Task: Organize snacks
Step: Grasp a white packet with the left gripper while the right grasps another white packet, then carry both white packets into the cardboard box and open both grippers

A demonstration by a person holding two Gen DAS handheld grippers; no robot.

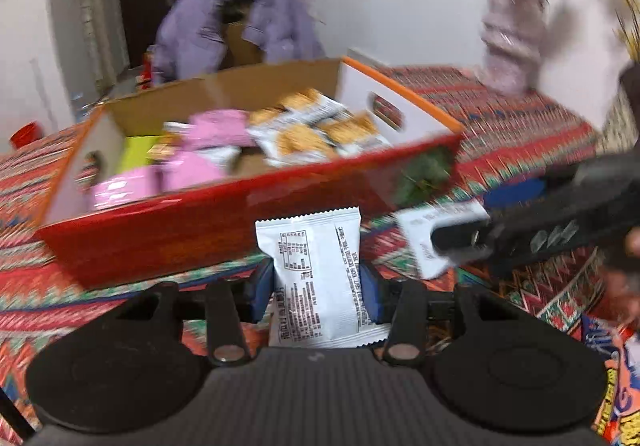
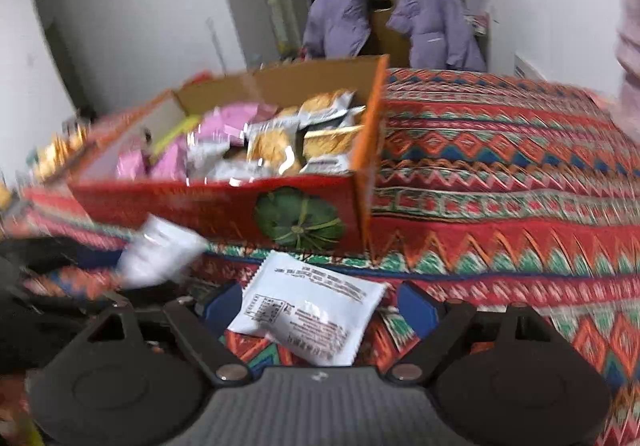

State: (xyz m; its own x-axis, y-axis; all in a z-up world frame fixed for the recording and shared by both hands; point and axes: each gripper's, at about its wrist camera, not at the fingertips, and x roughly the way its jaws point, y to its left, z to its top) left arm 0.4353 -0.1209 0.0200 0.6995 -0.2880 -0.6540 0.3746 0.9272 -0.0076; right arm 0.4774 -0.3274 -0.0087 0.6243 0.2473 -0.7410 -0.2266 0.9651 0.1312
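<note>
The left tool [image 1: 316,282] is clamped on a white snack packet [image 1: 314,274], its blue pads pressing both long edges; the packet stands upright, long axis pointing ahead toward the red cardboard box [image 1: 160,230] of snacks just beyond on the patterned worktop [image 2: 500,173]. The right tool [image 2: 320,304] stands apart around a second white packet [image 2: 308,310] lying flat and slanted between its pads, apparently unpressed. The box lies ahead and left of the right tool.

Left claw [image 1: 316,288] clamped (blue pads), right claw [image 2: 320,306] spread
</note>
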